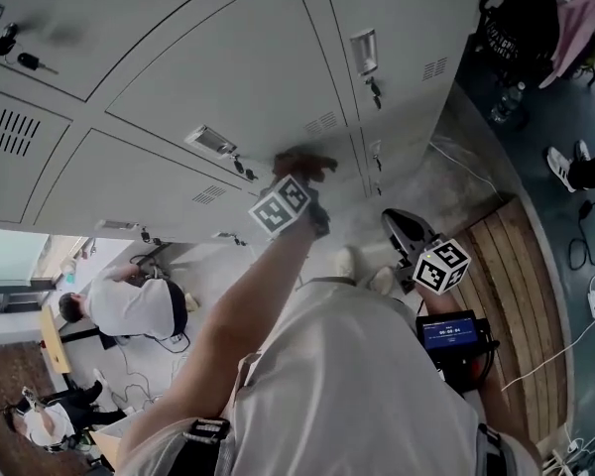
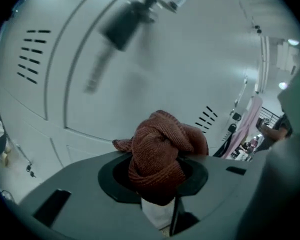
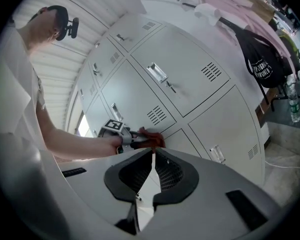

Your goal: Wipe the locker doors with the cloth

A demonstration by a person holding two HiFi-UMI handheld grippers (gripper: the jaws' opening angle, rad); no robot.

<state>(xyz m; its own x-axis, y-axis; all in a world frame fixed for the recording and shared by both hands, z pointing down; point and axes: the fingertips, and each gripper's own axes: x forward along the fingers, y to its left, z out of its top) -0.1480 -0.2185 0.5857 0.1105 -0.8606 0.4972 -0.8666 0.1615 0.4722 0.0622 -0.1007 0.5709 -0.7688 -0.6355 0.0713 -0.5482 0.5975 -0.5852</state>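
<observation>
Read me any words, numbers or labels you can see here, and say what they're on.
Black bag: white print, too blurred to read.
Blue screen on a black device: digits, too small to read.
Marker cubes: square patterns, no words.
Nothing else legible.

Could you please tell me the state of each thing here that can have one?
Left gripper: shut on the cloth.
Cloth: bunched up, at a door.
Right gripper: shut, empty.
Locker doors: closed.
Key: in its lock.
</observation>
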